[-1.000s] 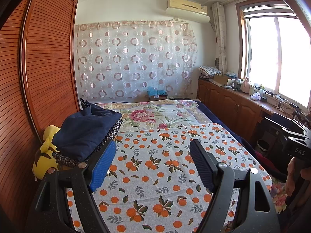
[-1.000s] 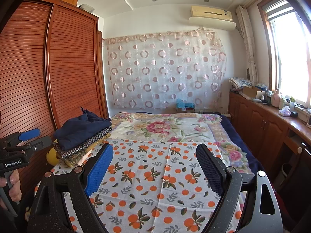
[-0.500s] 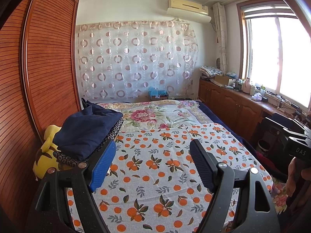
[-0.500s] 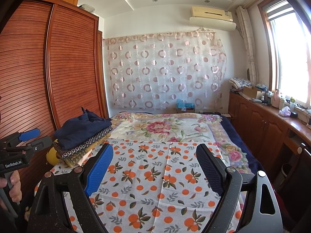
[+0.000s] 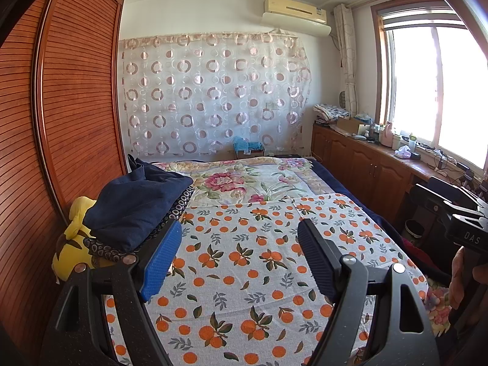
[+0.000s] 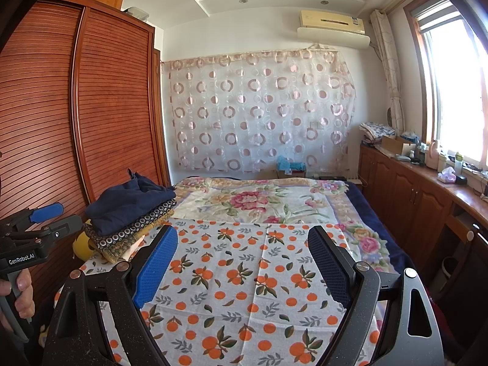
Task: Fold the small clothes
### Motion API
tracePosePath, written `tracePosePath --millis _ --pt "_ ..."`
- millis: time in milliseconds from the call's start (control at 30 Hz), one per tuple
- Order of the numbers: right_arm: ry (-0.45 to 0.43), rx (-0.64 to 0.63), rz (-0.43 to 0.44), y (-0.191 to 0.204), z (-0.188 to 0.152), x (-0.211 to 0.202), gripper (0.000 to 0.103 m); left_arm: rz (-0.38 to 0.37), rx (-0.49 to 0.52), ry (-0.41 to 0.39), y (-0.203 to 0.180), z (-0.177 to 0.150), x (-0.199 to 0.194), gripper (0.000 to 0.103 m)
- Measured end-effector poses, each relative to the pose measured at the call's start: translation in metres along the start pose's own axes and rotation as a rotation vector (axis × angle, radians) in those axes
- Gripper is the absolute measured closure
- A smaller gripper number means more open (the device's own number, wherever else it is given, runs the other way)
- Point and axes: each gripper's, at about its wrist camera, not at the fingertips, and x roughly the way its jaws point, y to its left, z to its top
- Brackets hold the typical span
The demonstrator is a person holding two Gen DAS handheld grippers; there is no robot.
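Note:
A stack of folded clothes sits on the bed's left edge: a navy garment [image 5: 137,204] [image 6: 128,202] on top of a dark ring-patterned one [image 6: 134,231] [image 5: 180,206]. My left gripper [image 5: 239,228] hovers open over the orange-print sheet [image 5: 244,262], its left finger just right of the stack, nothing between the fingers. My right gripper [image 6: 242,235] is open too, above the same sheet [image 6: 244,274], holding nothing. The left gripper's body [image 6: 33,238] shows at the right wrist view's left edge in a hand.
A yellow plush toy [image 5: 73,244] lies under the stack against the slatted wooden wardrobe [image 5: 61,122]. A floral blanket [image 5: 244,180] covers the far half of the bed. Wooden cabinets [image 5: 366,167] with clutter line the right wall below the window.

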Motion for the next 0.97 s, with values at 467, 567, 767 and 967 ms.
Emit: tracePosePath --millis 467,567,767,967 --pt "-0.003 0.000 -0.005 0.0010 -0.0001 -0.0002 0.014 0.000 0.001 -0.001 -0.0008 -0.0003 -0.0001 0.024" --pt "-0.004 0.001 -0.006 0.0019 -0.0008 0.0002 0.014 -0.001 0.002 -0.001 -0.0009 -0.0004 -0.0001 0.024" --pt "-0.005 0.001 -0.006 0.0024 -0.0021 -0.0004 0.014 -0.001 0.001 -0.002 -0.0011 -0.0005 0.0000 0.024" --pt "-0.004 0.001 -0.006 0.0023 -0.0023 -0.0002 0.014 0.000 0.001 -0.002 -0.0002 -0.0012 0.0000 0.024"
